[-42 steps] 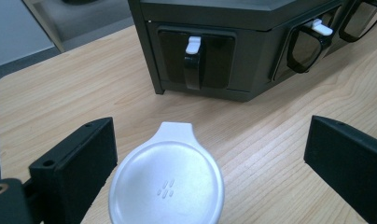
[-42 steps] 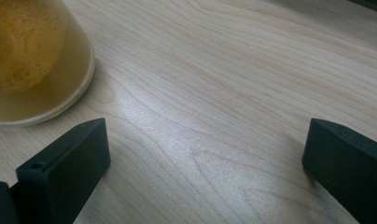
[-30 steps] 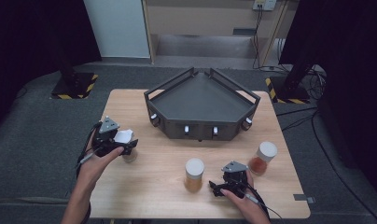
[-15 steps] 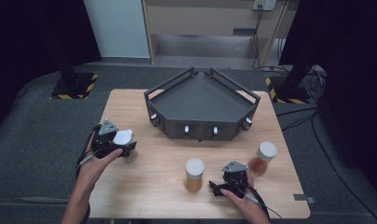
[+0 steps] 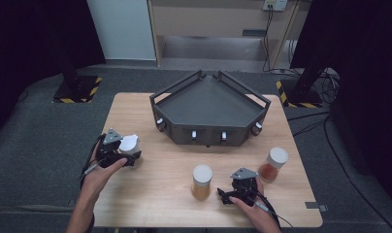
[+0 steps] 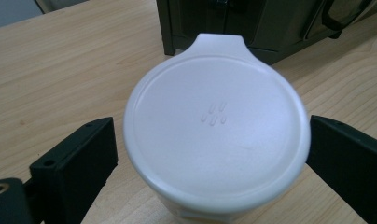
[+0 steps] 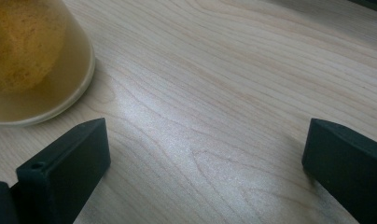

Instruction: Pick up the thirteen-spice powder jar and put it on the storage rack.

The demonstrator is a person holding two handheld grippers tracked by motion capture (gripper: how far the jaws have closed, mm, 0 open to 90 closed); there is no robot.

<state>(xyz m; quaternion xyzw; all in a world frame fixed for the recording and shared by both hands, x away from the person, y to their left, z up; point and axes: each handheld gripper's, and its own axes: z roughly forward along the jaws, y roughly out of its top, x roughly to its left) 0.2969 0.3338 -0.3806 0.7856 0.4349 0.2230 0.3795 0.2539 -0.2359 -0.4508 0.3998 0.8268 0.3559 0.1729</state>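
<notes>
A white-lidded jar (image 5: 129,145) stands at the table's left side, and my left gripper (image 5: 131,156) is around it. In the left gripper view the lid (image 6: 214,130) spans almost the whole gap; the jaws stand wide on either side, and the lid hides any contact with the jar's body. My right gripper (image 5: 225,195) rests low over the wood near the front edge, open (image 7: 203,144) with bare table between its jaws. A jar of yellow-orange contents (image 5: 202,182) (image 7: 32,56) stands just to its left.
A dark grey wedge-shaped tray (image 5: 208,132) with raised walls sits at the middle back of the wooden table (image 5: 165,174). A third white-lidded jar with reddish contents (image 5: 273,165) stands at the right. A cable trails from each gripper toward the person.
My left gripper has shifted slightly toward the person while the white-lidded jar stays about where it was. The right gripper and the other jars have not moved.
</notes>
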